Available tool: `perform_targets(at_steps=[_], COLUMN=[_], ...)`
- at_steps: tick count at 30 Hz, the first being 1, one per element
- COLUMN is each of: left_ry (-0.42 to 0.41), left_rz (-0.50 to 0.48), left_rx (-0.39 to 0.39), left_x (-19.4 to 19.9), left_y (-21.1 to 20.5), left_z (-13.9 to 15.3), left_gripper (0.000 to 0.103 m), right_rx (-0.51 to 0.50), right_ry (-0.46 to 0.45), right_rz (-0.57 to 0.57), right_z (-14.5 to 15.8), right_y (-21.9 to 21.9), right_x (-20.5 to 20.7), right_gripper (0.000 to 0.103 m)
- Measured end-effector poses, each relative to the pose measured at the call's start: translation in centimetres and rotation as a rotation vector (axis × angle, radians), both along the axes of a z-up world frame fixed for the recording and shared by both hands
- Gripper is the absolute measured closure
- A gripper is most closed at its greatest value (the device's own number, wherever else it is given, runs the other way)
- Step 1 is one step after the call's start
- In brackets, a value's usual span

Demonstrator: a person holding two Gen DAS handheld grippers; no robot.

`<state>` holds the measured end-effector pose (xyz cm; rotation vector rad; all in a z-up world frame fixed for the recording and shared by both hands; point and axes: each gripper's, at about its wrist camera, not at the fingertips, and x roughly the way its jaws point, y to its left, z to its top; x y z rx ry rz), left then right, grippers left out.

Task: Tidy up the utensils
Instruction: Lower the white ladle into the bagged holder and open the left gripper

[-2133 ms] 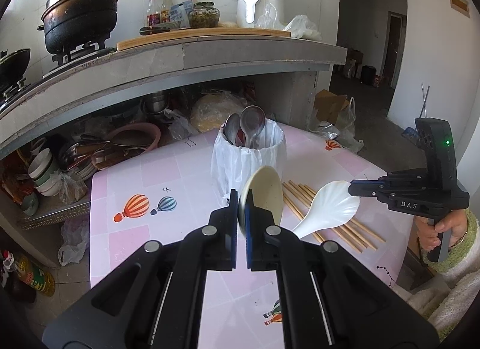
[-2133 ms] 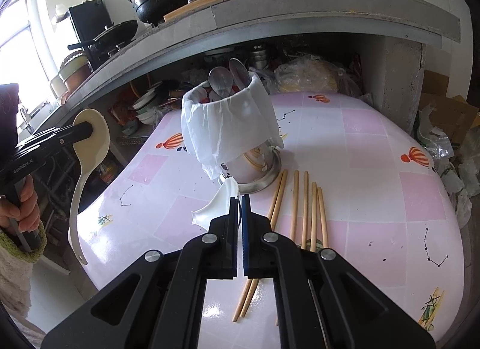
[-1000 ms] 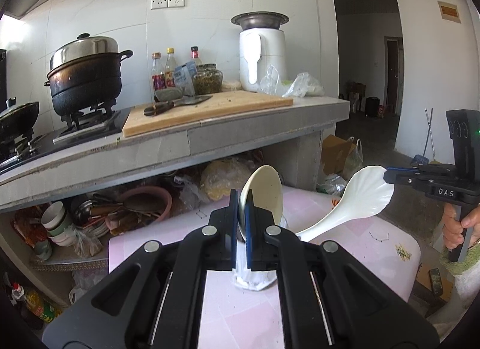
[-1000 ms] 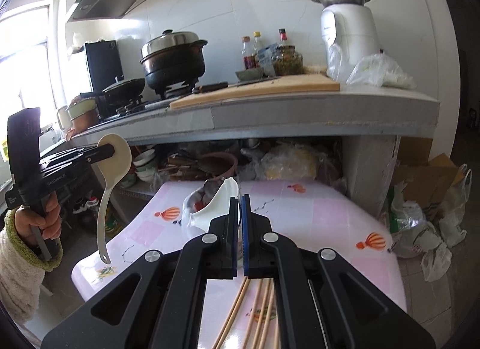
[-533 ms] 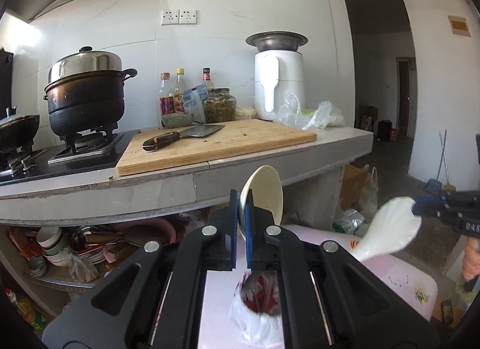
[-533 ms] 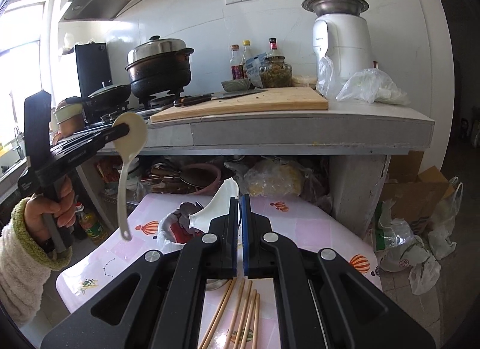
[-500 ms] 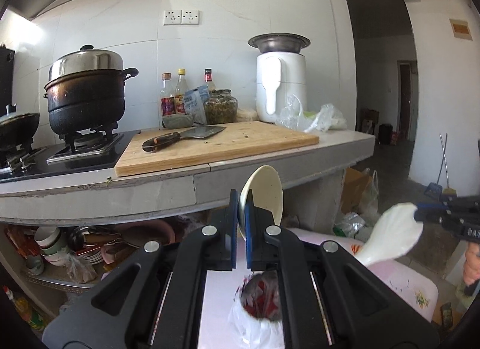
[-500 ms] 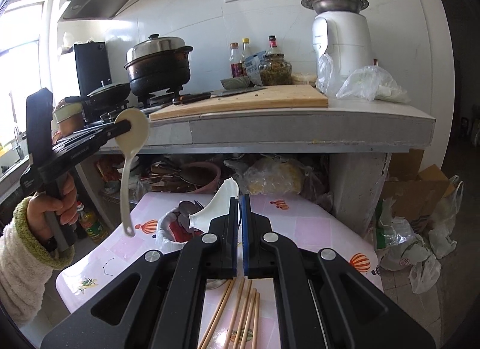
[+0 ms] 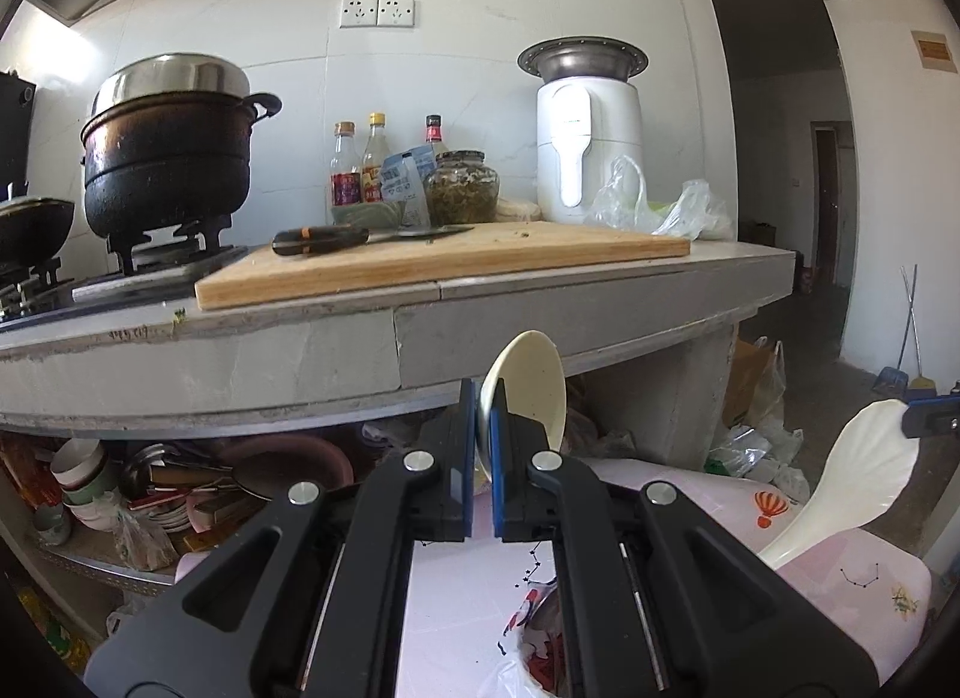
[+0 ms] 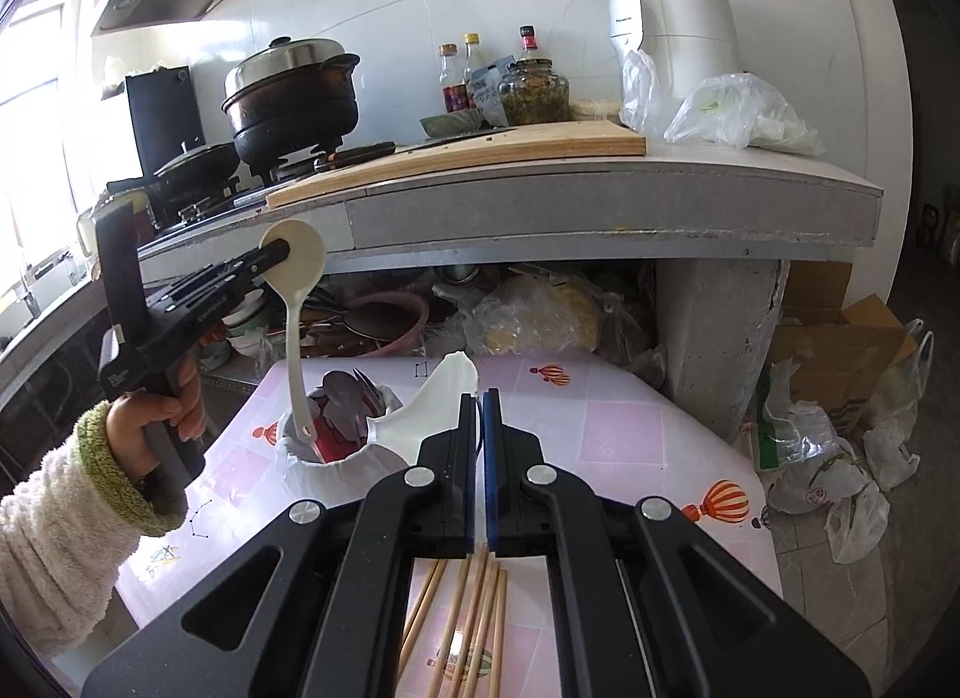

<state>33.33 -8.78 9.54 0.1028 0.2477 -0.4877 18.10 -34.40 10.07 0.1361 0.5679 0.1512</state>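
Above the bag-lined utensil holder (image 10: 336,434) on the pink patterned table (image 10: 606,428), a cream spoon (image 10: 294,302) hangs bowl-up, its handle tip reaching down into the holder's mouth among the metal spoons (image 10: 348,398) that stand there. Left gripper (image 9: 479,440): jaws closed on the rim of the cream spoon's bowl, which rises above the fingertips in the left wrist view; in the right wrist view a hand (image 10: 159,410) in a fleecy, green-cuffed sleeve (image 10: 66,524) holds the tool's grip. Right gripper (image 10: 480,434): jaws pressed together on a white ladle-shaped spoon (image 10: 429,416), whose scalloped bowl is pinched between the pads while the handle slants down and to the left, toward the holder — its end is hidden from this camera. Chopsticks (image 10: 462,620) lie side by side on the table beneath the right gripper, just beside the holder. Background: a concrete counter (image 10: 600,206) bearing a wooden cutting board (image 9: 444,260) with a knife (image 9: 336,239), a lidded black pot (image 9: 168,158) on the burner, sauce bottles (image 9: 372,164), a jar (image 9: 462,188) and a white appliance (image 9: 585,140); dishes and bags crowd the space under the counter.
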Motion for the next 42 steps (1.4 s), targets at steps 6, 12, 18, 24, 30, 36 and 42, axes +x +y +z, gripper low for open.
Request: perform_targets(at_steps=[6,12,18,24,30,36,42], left_ry=[-0.02,-0.083,-0.088,-0.083,-0.06,-0.024,0.057], left_rz=[-0.004,-0.011,-0.035,-0.067,-0.078,-0.103,-0.102], left_rx=[0.01,0.066,0.111,0.142,0.184,0.254,0.3], left_x=[0.3,-0.6,-1.2,-2.0,-2.5,-3.3,-2.9], left_y=[0.0,-0.6,-1.0,-0.8,-0.6,-0.9,-1.3], left_z=[-2.2,-3.9,-5.4,-6.5,-7.0,-7.7,-8.9], left_gripper=[0.1,0.1,0.1,0.099,0.099,0.099,0.099], right_rx=[0.0,-0.002,-0.005,-0.008,-0.015,-0.123,-0.221], right_ry=[0.009,0.013,0.015,0.016,0.018,0.028,0.043], right_rz=[0.006,0.013,0.017,0.025,0.036,0.1,0.136], right_z=[-0.3,-0.4,-0.4,-0.3,-0.2,0.6,1.5], right_y=[0.1,0.2,0.4,0.6,0.9,3.1,4.6], right_x=[0.4,0.4,0.4,0.3,0.4,1.5,3.6], right_gripper=[0.101,0.1,0.1,0.1,0.1,0.1,0.1])
